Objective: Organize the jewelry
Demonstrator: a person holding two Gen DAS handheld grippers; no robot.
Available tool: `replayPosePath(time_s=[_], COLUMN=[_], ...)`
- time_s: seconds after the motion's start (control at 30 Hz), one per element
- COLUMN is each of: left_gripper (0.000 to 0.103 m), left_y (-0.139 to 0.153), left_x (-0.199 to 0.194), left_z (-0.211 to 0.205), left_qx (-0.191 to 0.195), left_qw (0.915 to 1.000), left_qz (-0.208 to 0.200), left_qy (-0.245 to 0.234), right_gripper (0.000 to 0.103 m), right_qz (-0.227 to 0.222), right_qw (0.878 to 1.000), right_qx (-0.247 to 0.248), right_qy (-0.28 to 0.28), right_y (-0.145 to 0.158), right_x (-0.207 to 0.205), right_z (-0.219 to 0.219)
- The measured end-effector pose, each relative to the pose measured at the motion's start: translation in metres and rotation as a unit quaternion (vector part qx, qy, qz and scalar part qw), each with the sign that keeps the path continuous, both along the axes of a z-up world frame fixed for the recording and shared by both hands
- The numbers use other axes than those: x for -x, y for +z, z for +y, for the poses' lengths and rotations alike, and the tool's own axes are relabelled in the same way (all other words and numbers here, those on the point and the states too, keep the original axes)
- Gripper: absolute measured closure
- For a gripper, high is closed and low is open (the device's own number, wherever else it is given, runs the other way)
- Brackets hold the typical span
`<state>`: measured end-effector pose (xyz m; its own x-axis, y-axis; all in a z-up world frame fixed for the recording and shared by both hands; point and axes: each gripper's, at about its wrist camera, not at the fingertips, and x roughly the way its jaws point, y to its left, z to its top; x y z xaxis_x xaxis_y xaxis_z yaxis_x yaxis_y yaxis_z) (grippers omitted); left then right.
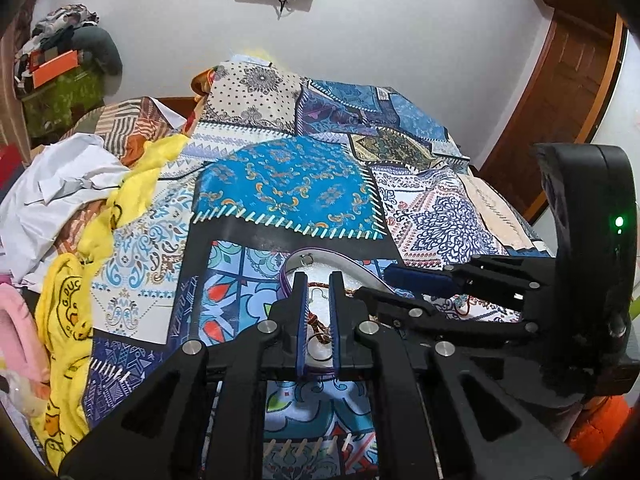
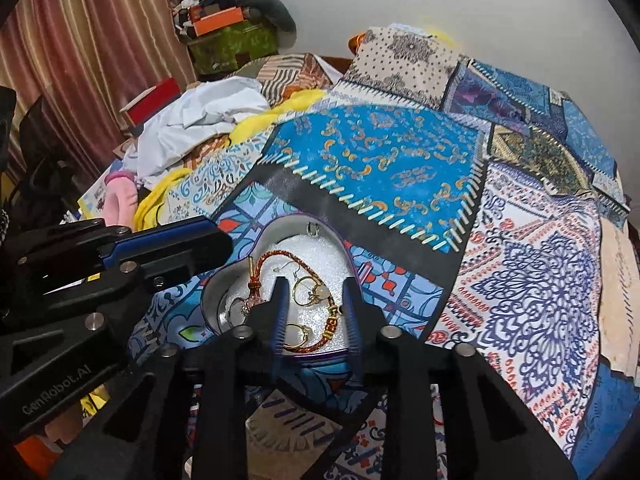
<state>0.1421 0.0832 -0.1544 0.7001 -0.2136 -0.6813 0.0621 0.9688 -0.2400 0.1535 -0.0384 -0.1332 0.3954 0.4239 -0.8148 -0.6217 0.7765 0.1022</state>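
A heart-shaped box point(image 2: 280, 232) with a purple rim and white foam lining lies open on the patchwork bedspread point(image 2: 380, 160). Inside it are a red-and-gold braided bracelet point(image 2: 280, 258), two gold hoop earrings point(image 2: 297, 286) and a small ring point(image 2: 240, 308). My right gripper point(image 2: 316, 284) hovers open over the box, with the hoops and part of the bracelet below its gap and untouched. My left gripper point(image 2: 224, 242) comes in from the left, shut and empty, its tip by the box's left lobe. In the left wrist view the left gripper point(image 1: 318, 278) looks down on the box point(image 1: 340, 258) and bracelet point(image 1: 316, 320), and the right gripper point(image 1: 374, 282) is at the right.
A heap of white cloth point(image 2: 200, 120) and yellow cloth point(image 1: 68, 320) lies on the bed's left side, with a pink item point(image 2: 120, 196) beside it. Striped curtains point(image 2: 80, 40) and stacked boxes point(image 2: 232, 36) stand behind. A wooden door point(image 1: 568, 80) is at the right.
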Motion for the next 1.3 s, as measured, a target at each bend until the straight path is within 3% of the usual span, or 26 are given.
replayPosePath(time_s=[0.57, 0.77, 0.9, 1.3], left_gripper=[0.093, 0.082, 0.079, 0.077], left_y=[0.045, 0.052, 0.051, 0.013], left_x=[0.022, 0.021, 0.016, -0.01], left_z=[-0.028, -0.05, -0.07, -0.121], left_qx=[-0.028, -0.033, -0.034, -0.044], left_qw=[0.9988, 0.9982, 0.9979, 0.9951], left_qz=[-0.039, -0.047, -0.043, 0.01], left_qy=[-0.006, -0.019, -0.036, -0.088], right_gripper=[0.076, 0.075, 0.06, 0.06], right_qz=[-0.064, -0.087, -0.097, -0.053], right_qw=[0.996, 0.992, 0.988, 0.984], right_qx=[-0.041, -0.05, -0.051, -0.045], right_qy=[-0.045, -0.081, -0.112, -0.166], right_y=[0.054, 0.069, 0.072, 0.046], right_x=[0.015, 0.016, 0.015, 0.004], right_z=[-0.051, -0.087, -0.116, -0.175])
